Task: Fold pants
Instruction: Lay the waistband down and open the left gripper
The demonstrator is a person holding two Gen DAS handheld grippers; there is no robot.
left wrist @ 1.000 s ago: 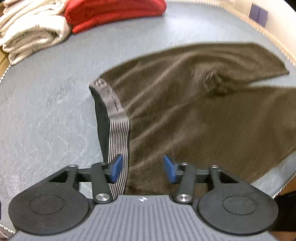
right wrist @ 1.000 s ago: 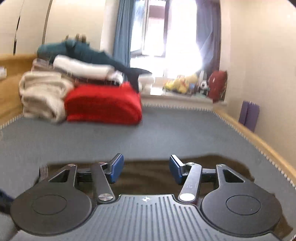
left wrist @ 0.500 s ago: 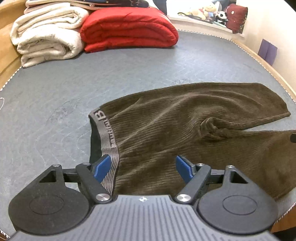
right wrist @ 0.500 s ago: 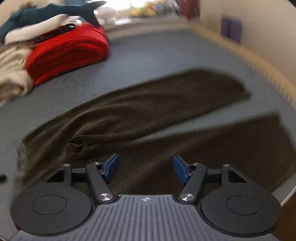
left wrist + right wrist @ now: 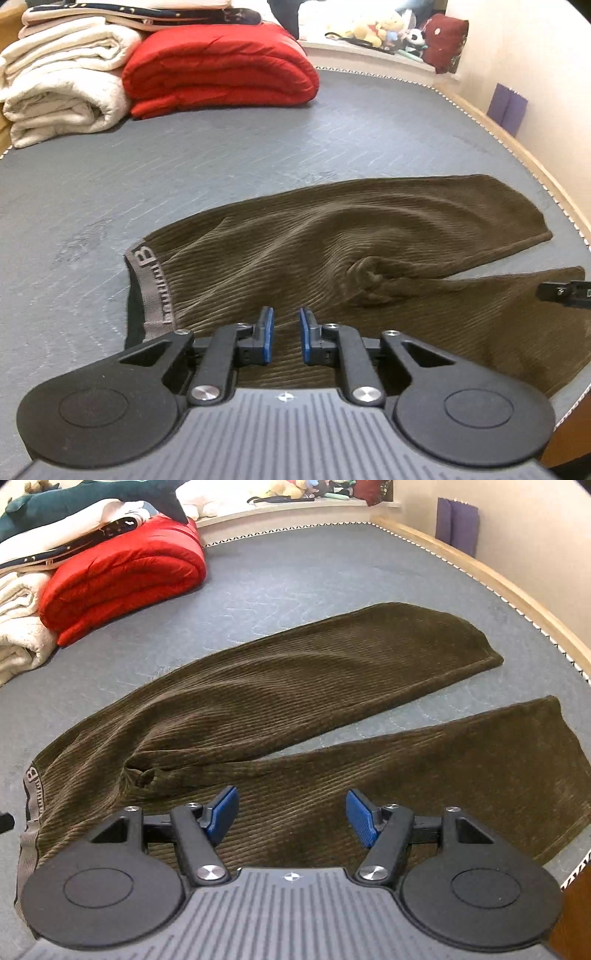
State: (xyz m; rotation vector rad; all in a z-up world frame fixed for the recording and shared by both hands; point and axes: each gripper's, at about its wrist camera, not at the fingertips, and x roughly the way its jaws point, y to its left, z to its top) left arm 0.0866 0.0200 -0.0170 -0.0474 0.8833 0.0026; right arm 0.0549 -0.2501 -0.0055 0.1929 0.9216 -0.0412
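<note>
- I am holding my left gripper (image 5: 286, 334) low over the near side of the pants (image 5: 332, 258), its blue pads standing a narrow gap apart with nothing caught between them; whether the pads are touching the cloth, I cannot tell.
- I am holding my right gripper (image 5: 291, 818) over the near leg (image 5: 461, 768), its jaws spread wide and gripping nothing.
- The pants, one pair in brown corduroy, are lying flat near the front edge of the grey mattress (image 5: 258, 140), waist to the left and both legs running toward the right edge.
- The two legs are splaying apart, the far leg (image 5: 369, 653) angling toward the back right, with a wedge of mattress showing between them.
- My own gripper bodies are hiding the near edge of the pants in both views, so I am not seeing where that edge lies.
- The grey waistband (image 5: 155, 291) is carrying lettering; only a large "B" is readable, the rest being too small.
- A small bunched knot of cloth is sitting at the crotch (image 5: 369, 275).
- At the back left corner, one folded red quilt (image 5: 221, 70) is lying beside one stack of cream blankets (image 5: 62, 96), with further bedding on top cut off by the frame.
- The soft toys (image 5: 384, 31) on the far ledge are too blurred for me to count.
</note>
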